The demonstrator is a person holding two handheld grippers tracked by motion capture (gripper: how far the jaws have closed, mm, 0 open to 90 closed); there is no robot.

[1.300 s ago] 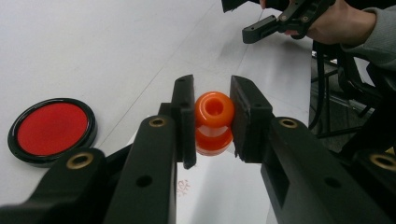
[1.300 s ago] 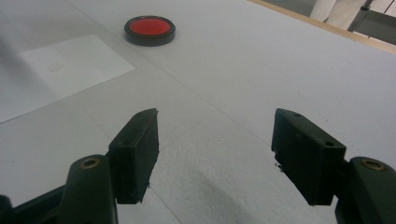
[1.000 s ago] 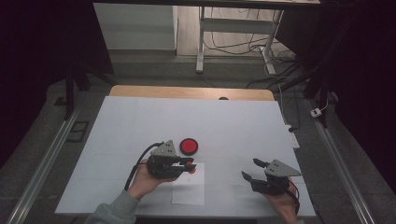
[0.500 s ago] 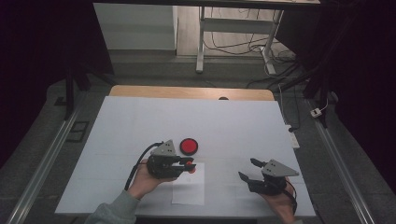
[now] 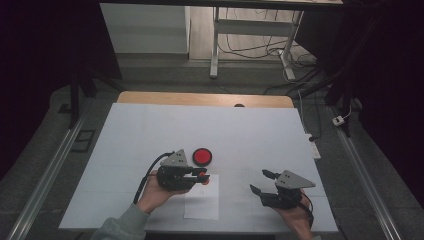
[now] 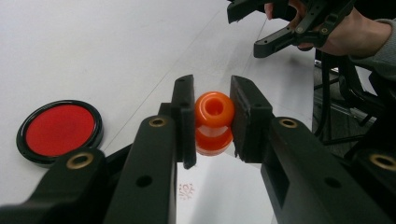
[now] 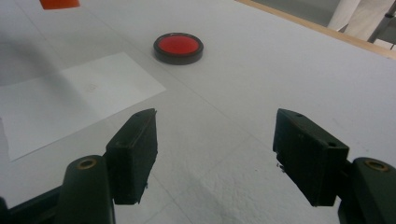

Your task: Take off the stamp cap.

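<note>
From the high view, the left gripper [image 5: 202, 176] lies level above the white counter [image 5: 150, 135], held from below by the person's left hand [image 5: 156, 194]. Its tips are over the upper edge of a white rectangular sheet of paper [image 5: 201, 205], and a small orange spot shows between them. The left gripper view makes this clear: the gripper [image 6: 213, 122] is clenched on a small orange plastic spool-shaped stamp [image 6: 214, 122], with a round hollowed top and a narrow waist, and both black pads press on its sides. In this same view a faint red printed mark [image 6: 187, 190] is visible on the paper below the stamp; the high view is too small to show it.

The round red ink pad in a black rim [image 5: 202, 156] rests on the counter just beyond the left gripper, near it but not touching. In the left gripper view it [image 6: 60, 130] lies at the left of the jaws, and in the right gripper view it [image 7: 178, 47] lies farther off, beyond the corner of the paper [image 7: 70, 93].

The right gripper [image 5: 260, 181] is well apart from the left one, at the right of the paper, held in the right hand [image 5: 295, 215]. The right gripper view shows it [image 7: 215, 158] released, the jaws standing wide with only bare counter [image 7: 280, 70] between them. In the left gripper view this gripper [image 6: 275, 23] appears at the top, with a grey sleeve [image 6: 378, 56] at the wrist. An orange piece [image 7: 59, 3] shows at the top edge of the right gripper view; I cannot tell more of it there.
</note>
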